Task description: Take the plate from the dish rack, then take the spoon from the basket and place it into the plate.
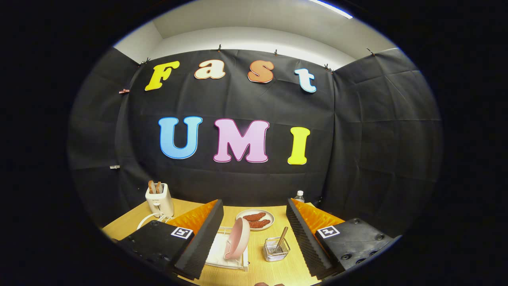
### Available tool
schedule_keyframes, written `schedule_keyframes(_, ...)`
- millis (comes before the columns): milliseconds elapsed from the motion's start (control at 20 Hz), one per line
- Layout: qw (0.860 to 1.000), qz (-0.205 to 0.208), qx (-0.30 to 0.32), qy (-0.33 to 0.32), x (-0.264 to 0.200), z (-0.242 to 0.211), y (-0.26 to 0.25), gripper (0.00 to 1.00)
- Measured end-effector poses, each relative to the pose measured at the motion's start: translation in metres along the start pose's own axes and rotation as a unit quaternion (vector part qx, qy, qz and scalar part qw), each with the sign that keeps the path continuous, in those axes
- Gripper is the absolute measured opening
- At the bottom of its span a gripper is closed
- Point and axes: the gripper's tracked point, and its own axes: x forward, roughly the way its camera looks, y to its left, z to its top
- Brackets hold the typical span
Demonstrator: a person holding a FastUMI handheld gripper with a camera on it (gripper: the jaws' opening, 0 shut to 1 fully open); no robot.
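Plate [237,243], smooth pink and round, stands on edge in the white wire rack [222,257]. Right of the rack sits a wire basket [276,251] holding the spoon [281,238]; behind it, a dish of brown food [257,219] and a toaster [159,199]. Gripper [254,242] fingers spread wide, empty.

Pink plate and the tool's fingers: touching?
Apart. The gripper view shows the open tool with table visible between its fingers and the pink plate standing in the dish rack.

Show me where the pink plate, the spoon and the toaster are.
Pink plate [237,243], gripper view: on its upturned underside, standing in the dish rack.
Spoon [282,237], gripper view: on its handle above the basket.
Toaster [159,203], gripper view: on its front face.
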Motion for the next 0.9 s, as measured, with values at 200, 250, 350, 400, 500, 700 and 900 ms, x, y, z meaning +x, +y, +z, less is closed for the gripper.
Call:
schedule_keyframes(200, 1.000, -0.001, -0.004, 0.009, 0.005, -0.005, 0.001, 0.97)
schedule_keyframes(250, 1.000, -0.002, -0.004, 0.016, 0.007, -0.009, 0.001, 0.97)
schedule_keyframes(350, 1.000, 0.000, -0.005, 0.029, 0.014, -0.015, 0.002, 0.97)
schedule_keyframes(400, 0.999, 0.002, -0.006, 0.039, 0.018, -0.019, 0.003, 0.97)
schedule_keyframes(500, 0.998, 0.009, -0.007, 0.059, 0.028, -0.028, 0.008, 0.97)
schedule_keyframes(700, 0.993, 0.016, -0.015, 0.120, 0.056, -0.060, 0.017, 0.97)
schedule_keyframes(900, 0.978, 0.017, -0.036, 0.206, 0.087, -0.110, 0.026, 0.98)
